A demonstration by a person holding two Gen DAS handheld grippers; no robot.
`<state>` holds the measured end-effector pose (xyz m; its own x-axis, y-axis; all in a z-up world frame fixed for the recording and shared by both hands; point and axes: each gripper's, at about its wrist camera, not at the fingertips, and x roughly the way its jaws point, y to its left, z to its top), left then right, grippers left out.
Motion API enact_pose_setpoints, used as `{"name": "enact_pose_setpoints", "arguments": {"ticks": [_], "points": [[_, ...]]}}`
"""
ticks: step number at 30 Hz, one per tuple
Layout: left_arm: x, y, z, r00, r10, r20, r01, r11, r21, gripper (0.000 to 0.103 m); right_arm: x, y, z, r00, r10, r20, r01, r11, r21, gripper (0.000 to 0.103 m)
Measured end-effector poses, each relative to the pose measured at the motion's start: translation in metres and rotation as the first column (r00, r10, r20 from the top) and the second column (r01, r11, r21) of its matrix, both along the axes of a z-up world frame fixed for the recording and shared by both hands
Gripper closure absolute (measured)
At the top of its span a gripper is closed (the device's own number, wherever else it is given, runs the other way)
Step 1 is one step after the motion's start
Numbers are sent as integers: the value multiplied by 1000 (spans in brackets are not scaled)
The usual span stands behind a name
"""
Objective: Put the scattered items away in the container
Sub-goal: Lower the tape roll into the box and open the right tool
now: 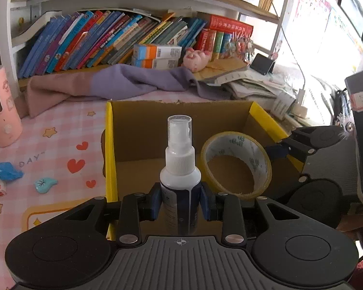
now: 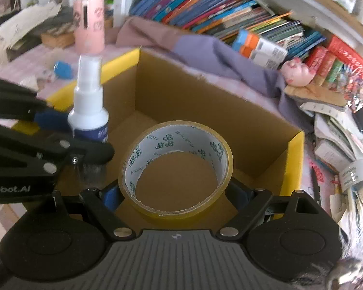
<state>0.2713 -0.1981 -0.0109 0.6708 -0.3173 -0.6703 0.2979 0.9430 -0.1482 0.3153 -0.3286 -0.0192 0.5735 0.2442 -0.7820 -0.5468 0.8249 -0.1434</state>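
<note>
We see a brown cardboard box with bright yellow flap edges. The spray bottle is white with a clear cap and a dark blue label. The roll of tape is yellowish, its white core printed with a small green repeating mark. The counter wears a pink-and-white checked cover with red hearts and yellow stars. A purple and dusty-pink cloth lies along its far edge beside a pink plush pig. Both grippers are black with blue pads.
</note>
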Motion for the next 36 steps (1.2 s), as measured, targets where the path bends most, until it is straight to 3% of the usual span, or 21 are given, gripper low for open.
{"name": "enact_pose_setpoints", "arguments": {"ticks": [9,11,13,14,25,32,36], "points": [[-8,-2,4,999,18,29,-18,1000,-6,67,1,-1,0,1000,6,-23,-6,1000,9,16],[-11,0,8,998,23,50,-22,999,-24,57,1,-2,1,1000,5,-16,-5,1000,12,15],[-15,1,13,996,48,80,-46,999,-28,35,1,-2,1,1000,-3,-6,3,1000,14,14],[-17,2,15,994,55,93,-53,998,-32,32,0,-3,2,1000,-9,1,9,1000,14,13],[-55,6,51,967,102,233,-95,995,-40,19,-24,-22,25,989,-110,98,96,985,143,12],[-77,19,54,959,160,236,-147,987,-70,19,-45,-30,39,968,-195,161,160,965,206,12],[-90,25,47,957,185,223,-179,983,-49,18,-60,-35,46,945,-268,189,219,944,248,12]]}}
